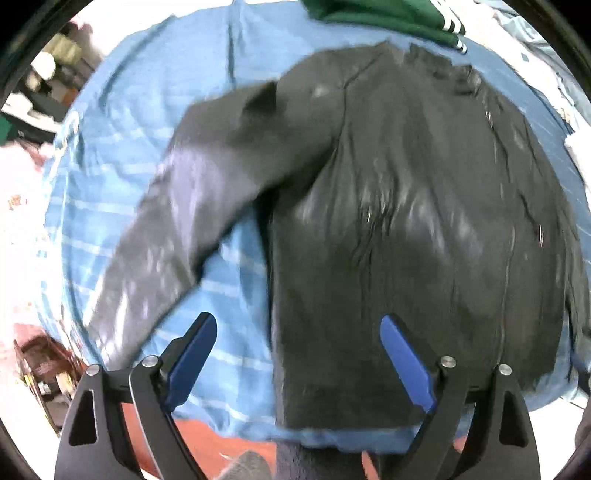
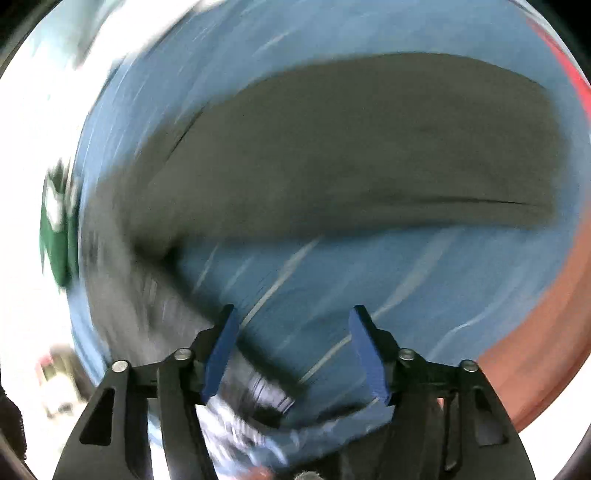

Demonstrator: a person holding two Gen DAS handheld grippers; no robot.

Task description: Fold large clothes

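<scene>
A large dark grey jacket (image 1: 424, 221) lies spread flat on a blue striped sheet (image 1: 122, 177), its left sleeve (image 1: 173, 229) angled out toward the lower left. My left gripper (image 1: 297, 328) is open and empty above the jacket's lower left edge. In the blurred right wrist view the jacket (image 2: 351, 155) lies across the middle on the sheet (image 2: 406, 280), with a sleeve (image 2: 155, 310) running toward the lower left. My right gripper (image 2: 291, 321) is open and empty above the sheet, beside that sleeve.
A green garment with white stripes (image 1: 388, 18) lies at the sheet's far edge, and shows in the right wrist view (image 2: 59, 236) at the left. Red floor (image 1: 221, 435) shows below the sheet's near edge. Clutter stands at the left (image 1: 48, 369).
</scene>
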